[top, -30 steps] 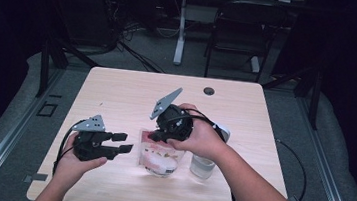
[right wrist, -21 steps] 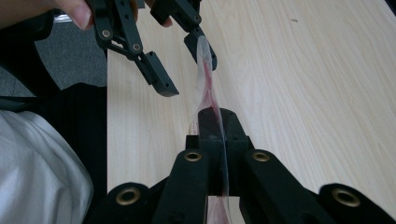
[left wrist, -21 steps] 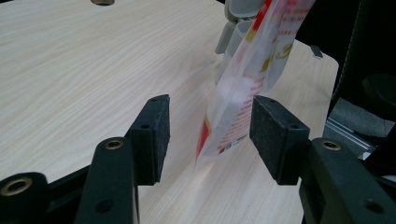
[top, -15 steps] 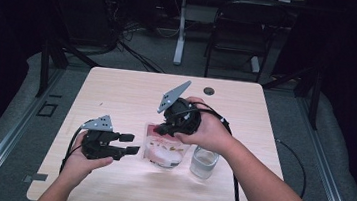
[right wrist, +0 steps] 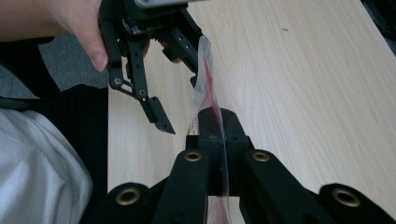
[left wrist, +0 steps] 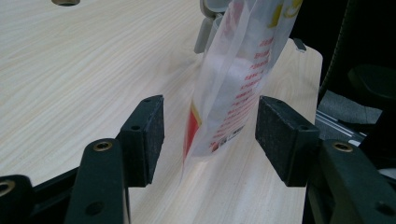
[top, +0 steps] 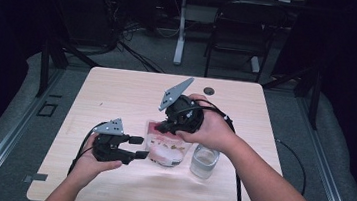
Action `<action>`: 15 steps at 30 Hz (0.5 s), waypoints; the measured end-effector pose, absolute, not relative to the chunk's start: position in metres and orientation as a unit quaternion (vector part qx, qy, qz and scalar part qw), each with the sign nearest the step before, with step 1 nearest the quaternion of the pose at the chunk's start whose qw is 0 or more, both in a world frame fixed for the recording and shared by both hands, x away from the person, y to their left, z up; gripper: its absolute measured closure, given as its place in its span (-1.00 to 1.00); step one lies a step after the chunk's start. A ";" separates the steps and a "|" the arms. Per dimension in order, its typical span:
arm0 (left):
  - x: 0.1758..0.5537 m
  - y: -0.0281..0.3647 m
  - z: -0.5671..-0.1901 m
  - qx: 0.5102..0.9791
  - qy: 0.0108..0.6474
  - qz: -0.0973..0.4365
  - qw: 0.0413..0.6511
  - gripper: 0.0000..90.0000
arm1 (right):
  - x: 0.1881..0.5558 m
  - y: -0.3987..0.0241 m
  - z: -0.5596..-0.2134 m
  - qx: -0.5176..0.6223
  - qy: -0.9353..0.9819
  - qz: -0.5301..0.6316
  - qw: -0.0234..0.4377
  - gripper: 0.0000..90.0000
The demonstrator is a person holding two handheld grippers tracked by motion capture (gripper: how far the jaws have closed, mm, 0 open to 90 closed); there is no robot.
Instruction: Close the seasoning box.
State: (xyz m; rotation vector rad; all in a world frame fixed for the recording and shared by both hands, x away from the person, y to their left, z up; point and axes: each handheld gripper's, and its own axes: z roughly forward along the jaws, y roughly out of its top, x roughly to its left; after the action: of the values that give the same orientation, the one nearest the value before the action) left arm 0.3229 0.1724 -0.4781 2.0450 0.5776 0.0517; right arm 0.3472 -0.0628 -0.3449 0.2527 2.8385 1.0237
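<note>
Bag (top: pixel 165 147): clear plastic, red print, white contents low; we find it hanging over table (top: pixel 117 94), beside glass (top: pixel 204 161); right gripper (top: pixel 166 127) clamped on top edge; left gripper (top: pixel 142 148) jaws just opened, bag between pads (left wrist: pixel 144 135), no pad pressing it. Handling, we judge: light, limp, slippery film; sags, swings; contents shift. We advise hold at top seam or side edge, not bulging middle.

On the bench (top: pixel 117 89) the bag (top: pixel 169 147) sits mid-near, a glass (top: pixel 204 161) just right of it. The left gripper (top: pixel 136 148) lies left of the bag, the right gripper (top: pixel 161 127) above it.
</note>
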 end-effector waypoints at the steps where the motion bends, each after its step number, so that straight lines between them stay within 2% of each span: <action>1: 0.323 0.171 -0.479 0.841 0.236 0.020 0.487 -0.05 | 0.346 -0.063 -0.344 0.082 0.937 0.336 0.057 1.00; 15: 0.324 0.161 -0.485 0.852 0.213 0.003 0.479 -0.06 | 0.343 -0.049 -0.331 0.073 0.936 0.339 0.055 1.00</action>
State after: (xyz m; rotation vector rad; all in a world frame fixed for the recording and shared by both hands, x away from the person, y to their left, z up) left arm 0.3238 0.1607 -0.4849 2.0789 0.5188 0.0075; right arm 0.3432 -0.0492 -0.3309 0.2207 2.8439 1.0285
